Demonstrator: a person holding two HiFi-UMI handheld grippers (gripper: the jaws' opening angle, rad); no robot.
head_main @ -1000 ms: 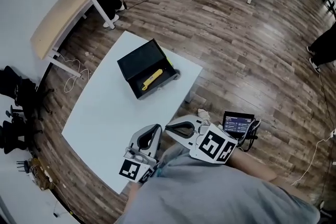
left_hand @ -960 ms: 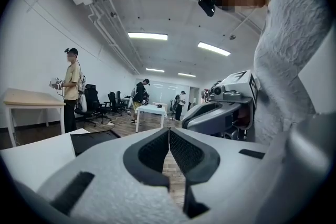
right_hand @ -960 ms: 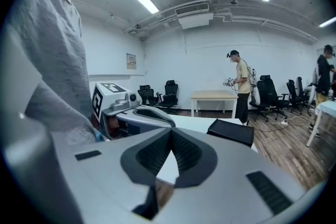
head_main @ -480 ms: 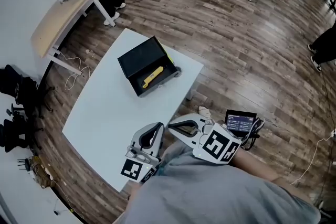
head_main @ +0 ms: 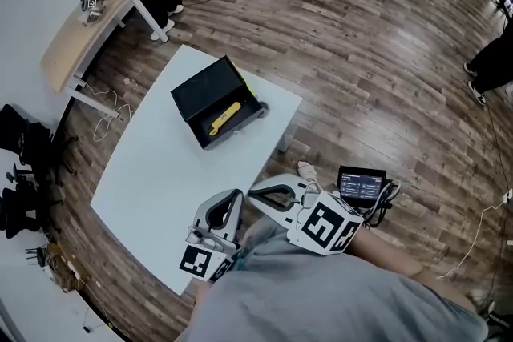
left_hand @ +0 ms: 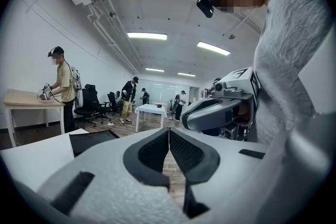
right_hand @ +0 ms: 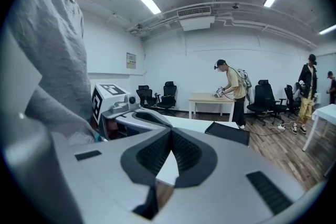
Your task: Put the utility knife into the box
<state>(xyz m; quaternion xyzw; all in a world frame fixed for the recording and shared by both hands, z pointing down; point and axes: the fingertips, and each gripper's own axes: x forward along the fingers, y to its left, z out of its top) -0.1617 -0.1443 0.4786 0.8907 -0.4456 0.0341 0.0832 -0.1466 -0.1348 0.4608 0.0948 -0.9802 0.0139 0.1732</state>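
Yellow utility knife lies inside the open black box on the white table. Left gripper and right gripper have jaws closed on nothing and are held by the person's chest, well apart from the box.

Head view looks steeply down on the white rectangular desk. Both gripper views look level across the room, sharing it.

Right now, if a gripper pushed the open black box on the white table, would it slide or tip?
Probably slides: the black box sits low and flat on the smooth table. With only the knife inside, likely light.
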